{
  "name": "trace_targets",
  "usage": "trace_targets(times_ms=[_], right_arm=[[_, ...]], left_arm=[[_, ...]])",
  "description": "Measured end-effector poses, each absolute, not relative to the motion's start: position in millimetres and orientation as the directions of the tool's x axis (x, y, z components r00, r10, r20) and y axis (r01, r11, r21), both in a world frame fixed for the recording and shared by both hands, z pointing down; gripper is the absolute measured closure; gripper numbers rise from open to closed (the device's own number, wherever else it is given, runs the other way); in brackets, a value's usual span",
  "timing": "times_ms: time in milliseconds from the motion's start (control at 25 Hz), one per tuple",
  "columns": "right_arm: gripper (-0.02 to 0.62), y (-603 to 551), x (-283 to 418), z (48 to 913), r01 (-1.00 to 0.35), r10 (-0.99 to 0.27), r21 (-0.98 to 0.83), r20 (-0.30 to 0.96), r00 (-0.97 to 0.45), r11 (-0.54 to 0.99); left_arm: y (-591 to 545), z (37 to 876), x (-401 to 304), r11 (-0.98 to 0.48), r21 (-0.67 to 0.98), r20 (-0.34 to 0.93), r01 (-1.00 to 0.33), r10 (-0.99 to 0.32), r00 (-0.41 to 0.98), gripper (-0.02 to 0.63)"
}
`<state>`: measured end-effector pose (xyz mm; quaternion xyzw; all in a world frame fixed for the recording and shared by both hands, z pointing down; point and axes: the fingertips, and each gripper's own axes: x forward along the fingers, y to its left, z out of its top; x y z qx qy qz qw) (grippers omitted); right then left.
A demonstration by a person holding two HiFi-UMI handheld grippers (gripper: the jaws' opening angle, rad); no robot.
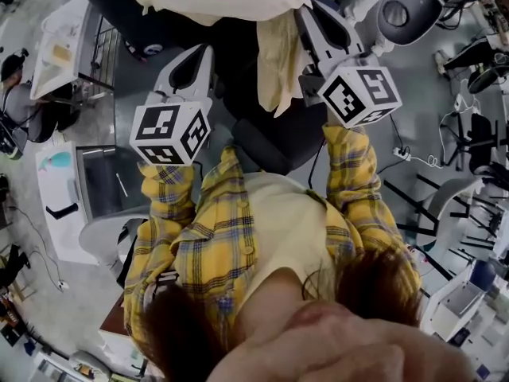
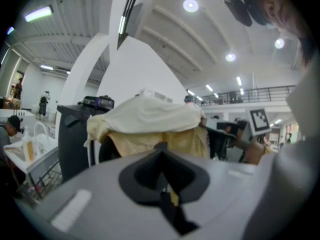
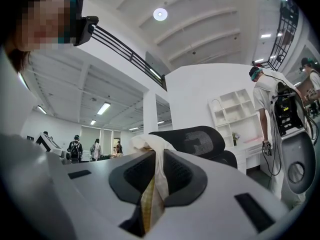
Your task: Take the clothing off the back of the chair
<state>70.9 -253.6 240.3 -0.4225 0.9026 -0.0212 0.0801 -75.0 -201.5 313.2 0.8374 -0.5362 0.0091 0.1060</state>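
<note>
As the right hand-held gripper (image 3: 155, 159) pinches it, the clothing (image 1: 278, 54) hangs vertically.

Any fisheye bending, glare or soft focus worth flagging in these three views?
Head view: strong fisheye, the edges bow, lighting is even. Left gripper view: the ceiling lamps flare, the near foreground is soft, the draped clothing is clearer. Right gripper view: the pinched cloth blurs up close, the mesh chair is crisp.

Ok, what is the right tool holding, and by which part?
The right tool is shut on the clothing, pinching a bunched fold of its hanging yellow part.
</note>
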Motion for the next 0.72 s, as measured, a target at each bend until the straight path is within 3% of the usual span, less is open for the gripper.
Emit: trace_targets(times_ms=[720], right_arm=[[0.545, -218.9, 115.7, 260.7, -0.811, -0.823, -0.138, -0.108, -0.558, 0.568]], left_arm=[[-186.0, 310.2, -74.0, -0.391, 0.157, 0.119, -0.907, -0.904, 0.411, 0.601]])
